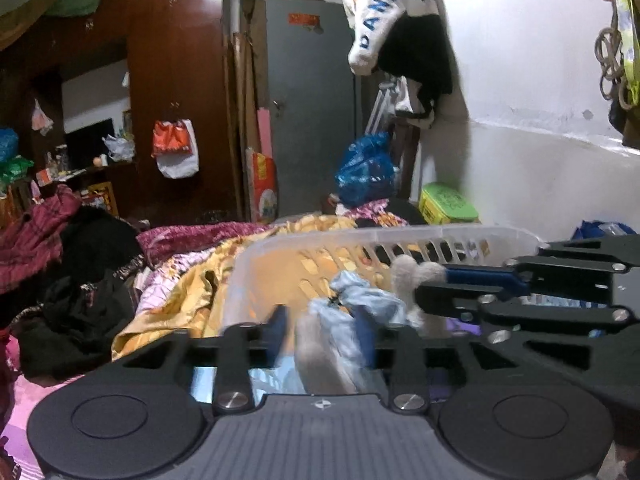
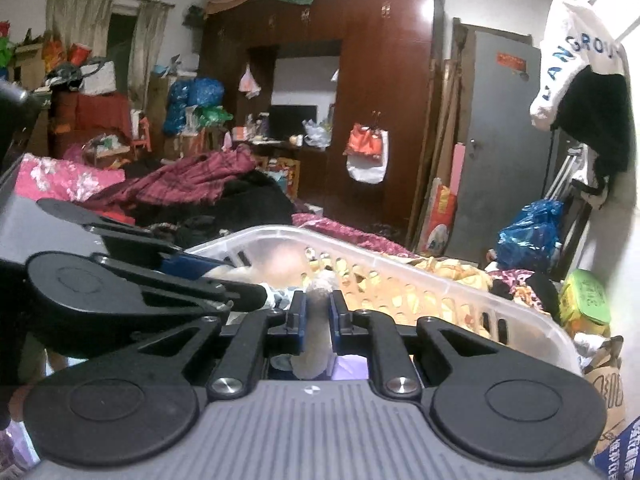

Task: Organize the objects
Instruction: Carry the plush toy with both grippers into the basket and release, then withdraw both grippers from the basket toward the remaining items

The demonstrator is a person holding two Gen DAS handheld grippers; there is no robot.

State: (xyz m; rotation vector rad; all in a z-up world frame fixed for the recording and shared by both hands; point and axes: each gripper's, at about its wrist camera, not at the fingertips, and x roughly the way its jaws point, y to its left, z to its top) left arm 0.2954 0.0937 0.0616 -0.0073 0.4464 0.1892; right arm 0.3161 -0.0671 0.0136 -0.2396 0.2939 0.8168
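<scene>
A clear plastic laundry basket (image 1: 420,236) sits on the bed, also in the right wrist view (image 2: 460,296). My left gripper (image 1: 324,332) is over the basket, its blue-padded jaws apart around a pale grey sock (image 1: 320,356) and a light blue cloth (image 1: 360,300). My right gripper (image 2: 318,320) is shut on the other end of the grey sock (image 2: 318,340). It enters the left wrist view (image 1: 416,284) from the right, pinching the sock's tip. The left gripper shows at the left of the right wrist view (image 2: 248,284).
The bed is covered with a yellow patterned sheet (image 1: 192,292), maroon cloth (image 1: 36,236) and black clothes (image 1: 84,292). A brown wardrobe (image 2: 384,100), grey door (image 1: 312,112), blue bag (image 1: 364,168) and green tub (image 1: 448,200) stand behind. White wall at right.
</scene>
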